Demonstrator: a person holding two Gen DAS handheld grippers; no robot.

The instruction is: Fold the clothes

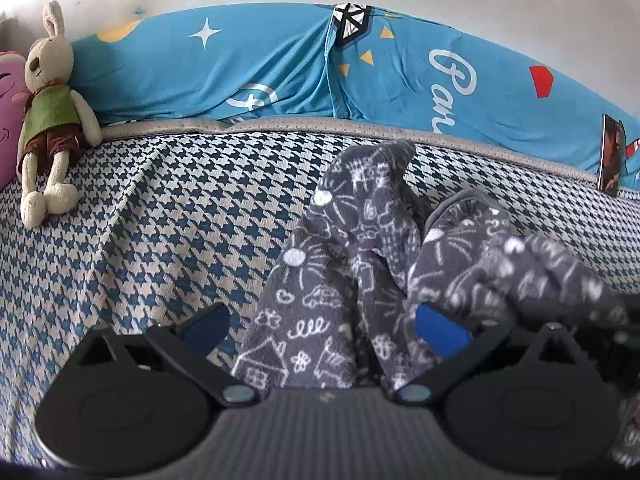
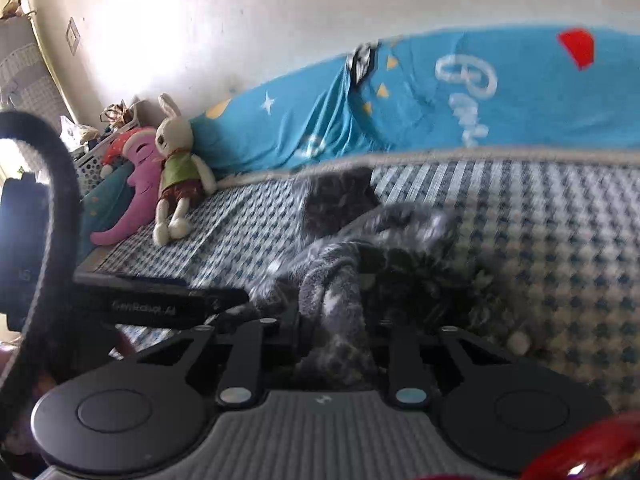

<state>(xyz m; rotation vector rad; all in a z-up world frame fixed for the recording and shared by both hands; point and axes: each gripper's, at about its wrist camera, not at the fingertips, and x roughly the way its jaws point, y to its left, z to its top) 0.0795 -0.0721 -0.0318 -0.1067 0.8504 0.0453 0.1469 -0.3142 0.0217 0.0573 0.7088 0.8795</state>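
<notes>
A dark grey fleece garment (image 1: 352,264) with white doodle print lies crumpled on the houndstooth bed cover (image 1: 140,240). My left gripper (image 1: 324,330) is open wide, its blue pads (image 1: 440,332) on either side of the garment's near end, not pinching it. In the blurred right wrist view the same garment (image 2: 400,248) is bunched and lifted. My right gripper (image 2: 332,332) is shut on a fold of it, and cloth drapes over the fingertips and hides them. The left gripper's body (image 2: 160,304) shows at the left of that view.
A blue printed quilt (image 1: 260,68) runs along the wall at the back. A stuffed rabbit (image 1: 48,116) and a pink plush (image 2: 136,192) sit at the bed's far left. A phone (image 1: 611,154) leans against the quilt at the right.
</notes>
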